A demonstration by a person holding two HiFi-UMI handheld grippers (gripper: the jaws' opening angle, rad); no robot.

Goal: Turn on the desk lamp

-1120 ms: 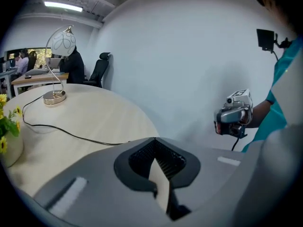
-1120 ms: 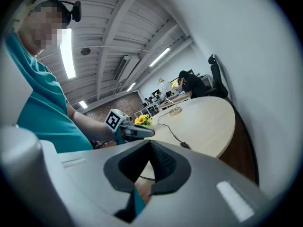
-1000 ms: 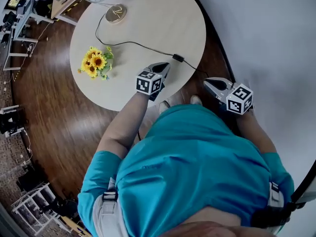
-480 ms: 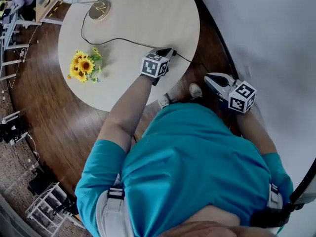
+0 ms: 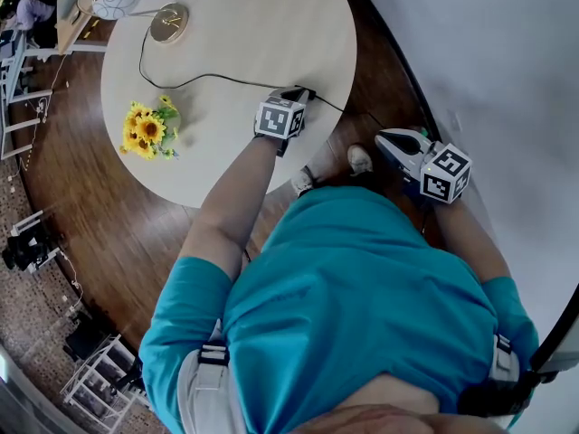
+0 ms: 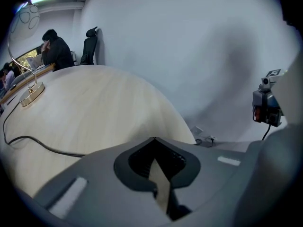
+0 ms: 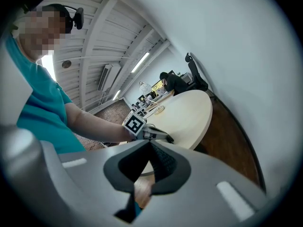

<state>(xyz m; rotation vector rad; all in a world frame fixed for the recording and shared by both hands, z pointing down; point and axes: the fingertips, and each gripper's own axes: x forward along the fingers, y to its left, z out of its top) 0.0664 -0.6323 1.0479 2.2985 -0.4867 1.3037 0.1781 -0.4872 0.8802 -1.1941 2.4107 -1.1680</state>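
Place: an open-plan office is showing.
Far left: a person (image 6: pixel 57 53) is sitting at desks (image 5: pixel 65 12); an office chair (image 6: pixel 91 45) is standing by the wall (image 6: pixel 189 56).
Overhead: strip lights (image 7: pixel 140 63) are running along a bare ceiling (image 7: pixel 94 46).
Near: a round table (image 5: pixel 262 34) is standing on wood floor (image 5: pixel 109 233).

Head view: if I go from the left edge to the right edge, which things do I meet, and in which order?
Desk lamp → left claw → shoe nearer the wall → right claw. The sunflowers are left out: they lie below the lamp, across the same span.
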